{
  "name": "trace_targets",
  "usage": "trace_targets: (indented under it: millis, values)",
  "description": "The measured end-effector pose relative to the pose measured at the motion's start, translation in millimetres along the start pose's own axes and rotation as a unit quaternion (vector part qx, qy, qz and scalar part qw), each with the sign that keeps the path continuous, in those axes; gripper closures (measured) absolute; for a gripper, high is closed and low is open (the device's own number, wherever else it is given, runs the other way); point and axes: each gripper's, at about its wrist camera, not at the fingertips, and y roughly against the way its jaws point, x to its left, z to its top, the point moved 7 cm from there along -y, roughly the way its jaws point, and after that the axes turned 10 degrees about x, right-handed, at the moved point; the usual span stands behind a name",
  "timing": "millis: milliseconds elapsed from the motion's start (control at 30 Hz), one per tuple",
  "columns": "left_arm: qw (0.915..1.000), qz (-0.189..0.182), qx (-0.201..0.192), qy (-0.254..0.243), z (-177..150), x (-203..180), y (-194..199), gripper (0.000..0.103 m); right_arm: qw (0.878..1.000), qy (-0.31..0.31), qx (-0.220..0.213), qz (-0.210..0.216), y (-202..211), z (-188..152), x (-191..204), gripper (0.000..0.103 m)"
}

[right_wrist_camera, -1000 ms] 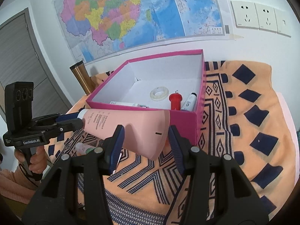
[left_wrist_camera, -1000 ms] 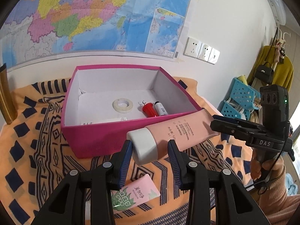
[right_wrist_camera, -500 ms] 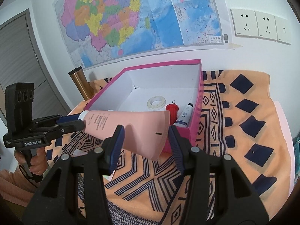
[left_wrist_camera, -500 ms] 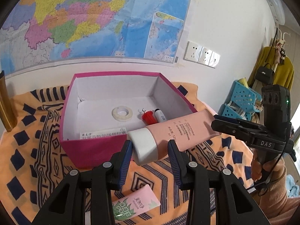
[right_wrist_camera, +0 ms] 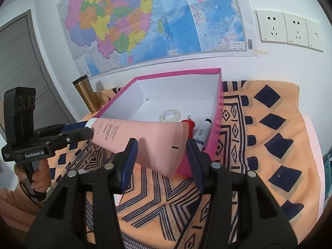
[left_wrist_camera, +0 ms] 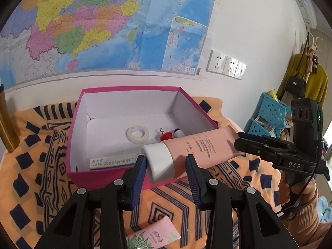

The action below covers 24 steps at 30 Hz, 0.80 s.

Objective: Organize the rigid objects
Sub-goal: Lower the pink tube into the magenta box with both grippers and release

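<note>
pink tube now hangs over the box's near edge

over the last second the pink box (left_wrist_camera: 108,176) has dropped lower in both wrist views and more of its white floor shows, so the two grippers have carried their load up and forward toward it. i judge the lift is done and what remains is lowering the tube inside and letting go.

the patterned orange cloth (right_wrist_camera: 269,145) covers the worktop, and the box sits on it below the wall map (left_wrist_camera: 93,25).

the big pink tube (left_wrist_camera: 199,147) spans between the grippers, lying nearly level over the box's near wall. the left gripper (left_wrist_camera: 166,166) has its jaws closed on the white cap end (left_wrist_camera: 159,164); the right gripper (right_wrist_camera: 161,155) pinches the flat crimped end (right_wrist_camera: 164,151).

inside the box, beyond the tube, lie a tape roll (left_wrist_camera: 137,133), a red-capped item (left_wrist_camera: 166,136) and a small white bottle (right_wrist_camera: 203,132). a smaller pink tube (left_wrist_camera: 153,236) lies on the cloth beneath the left gripper, still outside the box.
</note>
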Motion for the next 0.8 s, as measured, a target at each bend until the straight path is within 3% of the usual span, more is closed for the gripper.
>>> trace_targets:
  millis: [800]
  values:
    - [1.0, 0.006, 0.002, 0.003, 24.9, 15.3, -23.7, 0.065, 1.0, -0.003, 0.012, -0.019, -20.3, 20.1, -20.0, 0.052]
